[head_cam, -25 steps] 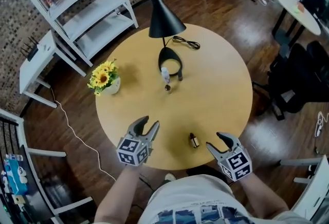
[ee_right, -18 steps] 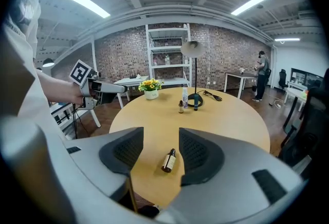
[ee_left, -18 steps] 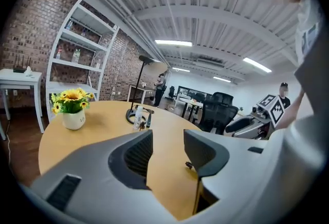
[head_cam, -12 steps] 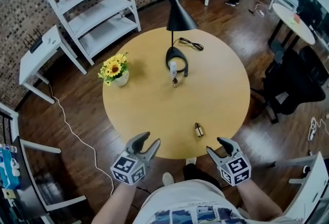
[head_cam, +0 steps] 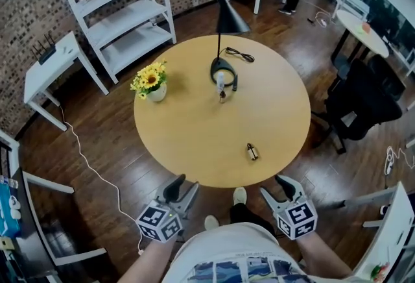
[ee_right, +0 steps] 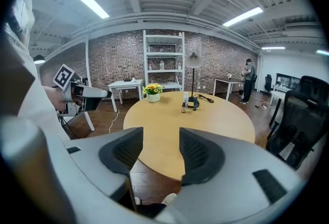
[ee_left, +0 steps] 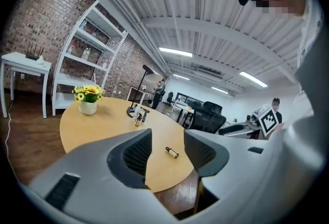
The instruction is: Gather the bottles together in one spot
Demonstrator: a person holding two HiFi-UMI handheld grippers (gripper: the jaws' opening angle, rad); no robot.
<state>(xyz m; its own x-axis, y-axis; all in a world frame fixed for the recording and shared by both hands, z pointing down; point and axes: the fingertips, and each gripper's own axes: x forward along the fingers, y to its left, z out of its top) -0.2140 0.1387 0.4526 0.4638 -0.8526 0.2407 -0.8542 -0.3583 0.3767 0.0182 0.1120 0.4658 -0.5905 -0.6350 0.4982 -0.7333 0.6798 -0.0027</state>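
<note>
l tongs (head_cam: 183, 184), r tongs (head_cam: 274, 186) open, empty.

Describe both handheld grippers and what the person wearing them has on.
The left gripper and right gripper look alike. Both have light grey, curved plastic jaws lined with dark ribbed pads, and each carries a white cube with black square markers. The person wears a white T-shirt with blue print; no sleeves reach the forearms.

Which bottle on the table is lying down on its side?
The small dark bottle alone near the front edge of the table lies flat. The other two, a clear bottle and a tiny brown bottle, stand upright by the lamp.
</note>
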